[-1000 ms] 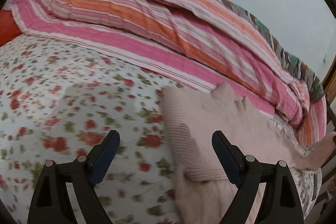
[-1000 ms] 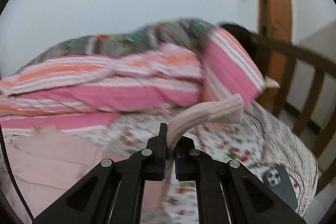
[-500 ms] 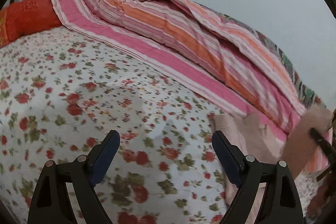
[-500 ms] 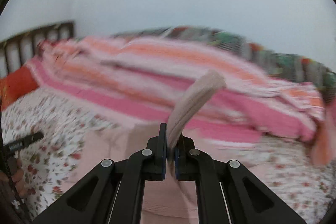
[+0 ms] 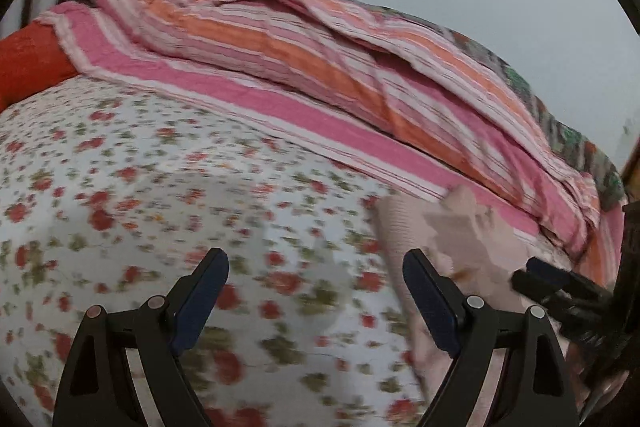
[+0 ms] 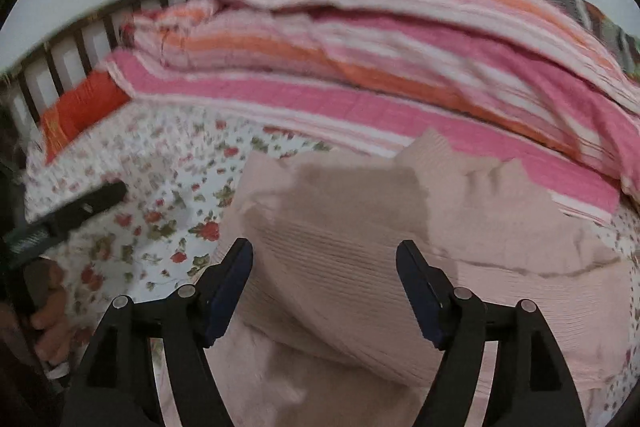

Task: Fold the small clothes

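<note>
The right gripper point(image 6: 325, 291) is spread wide and grips nothing; half a second ago it was clenched on a raised fold of the pink sweater point(image 6: 360, 235), which now lies flat beneath and ahead of it on the bed. A ribbed panel of the sweater sits between the fingers point(image 6: 230, 287), crossed by a shadow. The near hem runs off the bottom of this view, so the sweater's full outline cannot be made out.

The left gripper point(image 5: 316, 303) is also released, hovering over the floral sheet point(image 5: 140, 187) with nothing between its jaws, as wide as it was before. In its view the sweater point(image 5: 460, 231) lies to the right, partly behind the right finger, with the other gripper's dark tip point(image 5: 552, 285) showing at the right edge; a moment ago that tip was higher and the fabric was lifted beside it. Motion blur smears the sheet's flowers and the sweater's edge here.

Beyond the sweater a striped quilt point(image 6: 400, 59) is heaped along the wall. An orange pillow point(image 6: 80, 107) rests at the far left against the slatted headboard point(image 6: 80, 39). At the left edge of the right view, part of the left gripper and the hand holding it are visible but cut off and blurred.
</note>
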`<act>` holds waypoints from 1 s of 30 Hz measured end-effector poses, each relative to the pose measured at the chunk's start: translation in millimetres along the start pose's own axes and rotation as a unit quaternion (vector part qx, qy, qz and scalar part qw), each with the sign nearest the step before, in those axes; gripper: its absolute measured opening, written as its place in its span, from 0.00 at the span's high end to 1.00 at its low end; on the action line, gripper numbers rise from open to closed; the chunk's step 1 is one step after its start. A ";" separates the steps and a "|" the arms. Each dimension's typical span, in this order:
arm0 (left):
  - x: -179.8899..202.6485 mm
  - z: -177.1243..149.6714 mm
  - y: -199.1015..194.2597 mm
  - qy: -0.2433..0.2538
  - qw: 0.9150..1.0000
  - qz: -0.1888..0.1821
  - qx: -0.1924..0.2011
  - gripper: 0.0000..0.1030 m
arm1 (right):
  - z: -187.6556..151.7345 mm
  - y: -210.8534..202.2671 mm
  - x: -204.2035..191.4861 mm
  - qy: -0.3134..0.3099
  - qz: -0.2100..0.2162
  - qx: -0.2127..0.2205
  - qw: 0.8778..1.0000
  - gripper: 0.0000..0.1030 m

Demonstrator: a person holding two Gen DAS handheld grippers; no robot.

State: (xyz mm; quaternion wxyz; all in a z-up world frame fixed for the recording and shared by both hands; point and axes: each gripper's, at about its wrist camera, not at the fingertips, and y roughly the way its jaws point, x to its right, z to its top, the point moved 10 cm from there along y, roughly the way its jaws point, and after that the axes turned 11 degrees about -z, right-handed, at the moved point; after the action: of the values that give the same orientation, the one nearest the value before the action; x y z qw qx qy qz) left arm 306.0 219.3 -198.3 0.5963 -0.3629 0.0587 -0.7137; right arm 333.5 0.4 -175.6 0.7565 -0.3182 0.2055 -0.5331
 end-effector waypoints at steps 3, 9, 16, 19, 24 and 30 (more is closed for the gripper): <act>30.0 -4.9 11.0 0.017 0.999 -0.038 -0.012 0.15 | -5.1 -30.3 47.9 0.018 -0.020 0.031 0.999 0.29; 71.0 -13.9 34.4 0.028 0.997 -0.067 -0.033 0.17 | -25.1 -70.0 177.9 0.081 -0.141 0.055 0.985 0.29; 90.4 -11.8 47.2 0.022 0.997 -0.067 -0.024 0.17 | -89.7 -72.0 258.4 0.131 -0.156 -0.011 0.979 0.29; 90.1 -8.2 47.2 0.012 0.998 -0.066 -0.014 0.17 | -104.7 -61.5 259.5 0.126 -0.148 -0.036 0.980 0.30; 82.1 -6.9 47.5 -0.011 0.998 -0.067 -0.011 0.18 | -106.9 -42.2 260.8 0.137 -0.139 -0.059 0.979 0.37; 79.9 -13.4 47.2 -0.001 0.996 -0.085 -0.028 0.29 | -112.3 -44.9 278.2 0.193 -0.137 -0.052 0.970 0.49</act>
State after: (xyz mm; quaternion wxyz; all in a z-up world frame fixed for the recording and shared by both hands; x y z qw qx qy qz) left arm 334.3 129.9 -196.7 0.5230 -0.3842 0.0468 -0.7594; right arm 326.7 -300.2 -216.4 0.6048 -0.2738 0.3297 -0.6712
